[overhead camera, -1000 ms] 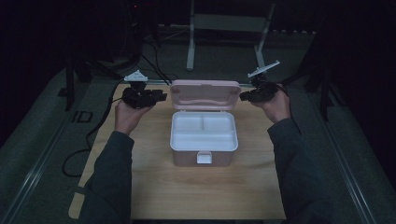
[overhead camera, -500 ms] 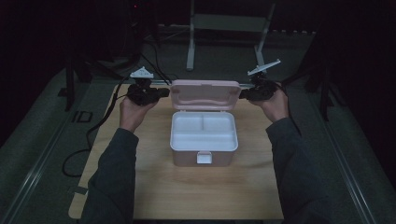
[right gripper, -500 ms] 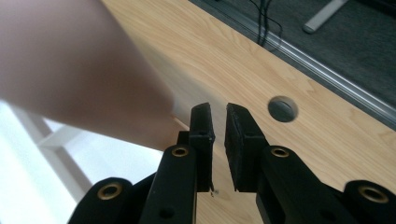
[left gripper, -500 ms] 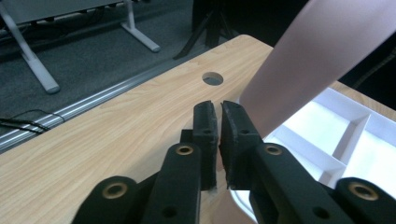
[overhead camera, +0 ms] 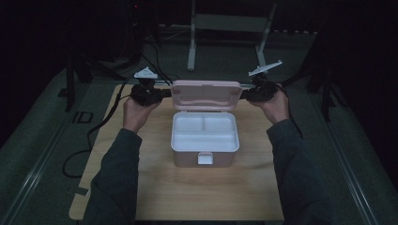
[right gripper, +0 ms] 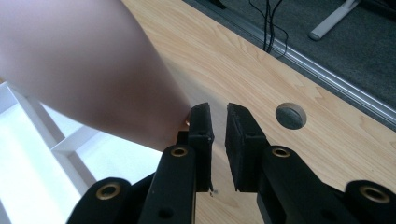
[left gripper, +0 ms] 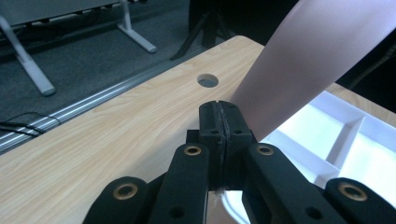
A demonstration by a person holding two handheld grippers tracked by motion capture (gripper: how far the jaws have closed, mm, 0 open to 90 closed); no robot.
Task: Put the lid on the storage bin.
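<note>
The pink lunch box (overhead camera: 205, 158) is set at the middle of the wooden table (overhead camera: 187, 197), its white 3-compartment tray (overhead camera: 204, 136) exposed and empty. Its lid (overhead camera: 206, 93) is stood up on the far edge, and a gripper is held at each of its 2 ends.

The left gripper (left gripper: 219, 109) is pressed shut, pad against pad, with nothing seen between the jaws; the lid's left end is just beside its tips. The jaws of the right gripper (right gripper: 217, 112) have just been opening and are parted by a narrow gap, with nothing between them; the lid's right end lies just beside the left jaw.

The step is judged to be the handling of the lid, probably its swing on the hinge. For this to be done well, both ends should be moved together and at 1 pace, so that the lid is not twisted. Contact should be kept high on the lid, far from the hinge, where little force is needed. The push should be kept gentle, or the light box may be slid or tipped on the table. The lid's end should not be allowed to slip off the shut left tips
</note>
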